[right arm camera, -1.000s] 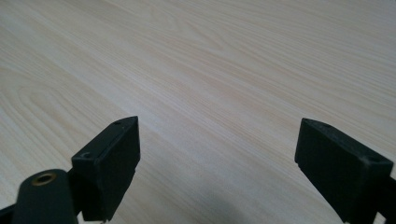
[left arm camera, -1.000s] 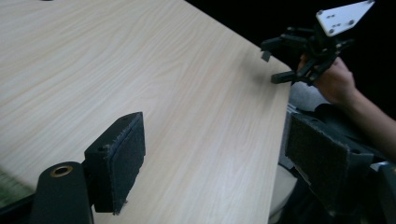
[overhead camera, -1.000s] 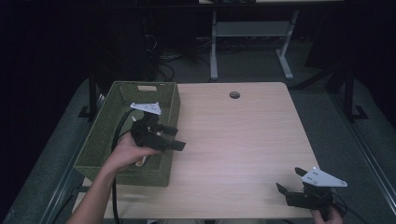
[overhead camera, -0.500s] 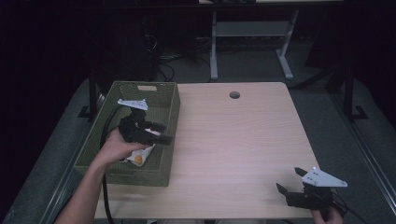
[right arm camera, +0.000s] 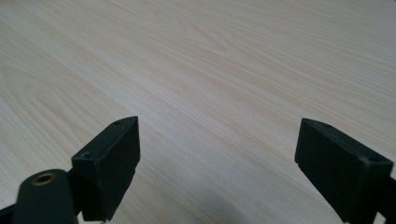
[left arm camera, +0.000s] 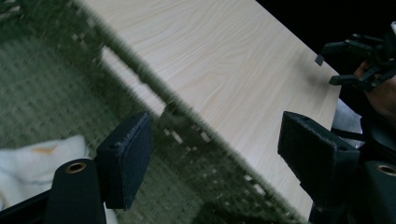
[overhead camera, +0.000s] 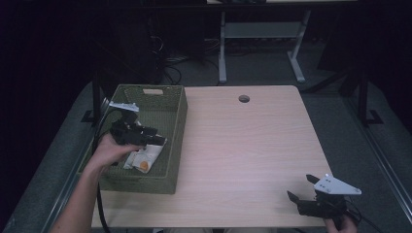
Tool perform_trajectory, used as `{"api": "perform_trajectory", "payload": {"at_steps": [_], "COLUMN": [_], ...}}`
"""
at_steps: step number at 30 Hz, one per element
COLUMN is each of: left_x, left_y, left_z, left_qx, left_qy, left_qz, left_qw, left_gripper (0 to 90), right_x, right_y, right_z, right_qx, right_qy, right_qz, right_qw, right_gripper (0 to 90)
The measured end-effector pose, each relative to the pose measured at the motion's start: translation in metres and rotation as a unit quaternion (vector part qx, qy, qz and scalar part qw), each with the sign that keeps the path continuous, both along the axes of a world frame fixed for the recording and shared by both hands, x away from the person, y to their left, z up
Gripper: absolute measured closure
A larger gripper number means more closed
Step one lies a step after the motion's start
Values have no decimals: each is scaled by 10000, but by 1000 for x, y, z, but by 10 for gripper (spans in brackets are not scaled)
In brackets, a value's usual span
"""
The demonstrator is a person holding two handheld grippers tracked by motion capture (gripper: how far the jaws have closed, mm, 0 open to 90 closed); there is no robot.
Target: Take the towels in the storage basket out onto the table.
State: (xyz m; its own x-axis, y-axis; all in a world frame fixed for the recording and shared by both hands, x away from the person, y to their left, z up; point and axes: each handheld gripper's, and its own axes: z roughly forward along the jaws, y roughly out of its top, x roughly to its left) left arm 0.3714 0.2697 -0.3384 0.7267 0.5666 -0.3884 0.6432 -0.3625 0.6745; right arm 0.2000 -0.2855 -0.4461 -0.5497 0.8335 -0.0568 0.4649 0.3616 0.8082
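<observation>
Crumpled white packet (overhead camera: 142, 158) with an orange spot lies in the woven green basket (overhead camera: 176, 128); left gripper (overhead camera: 154, 140) hovers above, jaws spread. Right gripper (overhead camera: 300, 188) is spread over smooth pale wood table (overhead camera: 243, 145).

Dim room with a lit table (overhead camera: 252, 145); the basket (left arm camera: 196, 135) is blurred in the left gripper view.

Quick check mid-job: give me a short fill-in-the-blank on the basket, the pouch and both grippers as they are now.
1. The white pouch lies inside the green ____.
2. The left gripper hangs over the basket with jaws ____.
3. The right gripper, jaws open, is near the table's front ____ corner.

Missing words: basket; open; right
</observation>
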Motion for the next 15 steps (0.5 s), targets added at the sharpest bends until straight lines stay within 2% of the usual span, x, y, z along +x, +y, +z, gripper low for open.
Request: {"api": "perform_trajectory", "payload": {"at_steps": [8, 15], "left_x": [6, 11], "left_y": [19, 23], "left_z": [-10, -18], "left_qx": [141, 314], "left_qy": [139, 262], "left_qz": [321, 434], "left_qw": [9993, 9982], "left_gripper": [261, 276], "right_x": [0, -1], "right_y": [1, 0], "right_z": [0, 1], "right_qx": [7, -17], "right_qy": [14, -21], "right_qz": [13, 32], "right_qw": [10000, 10000], "right_gripper": [139, 138]}}
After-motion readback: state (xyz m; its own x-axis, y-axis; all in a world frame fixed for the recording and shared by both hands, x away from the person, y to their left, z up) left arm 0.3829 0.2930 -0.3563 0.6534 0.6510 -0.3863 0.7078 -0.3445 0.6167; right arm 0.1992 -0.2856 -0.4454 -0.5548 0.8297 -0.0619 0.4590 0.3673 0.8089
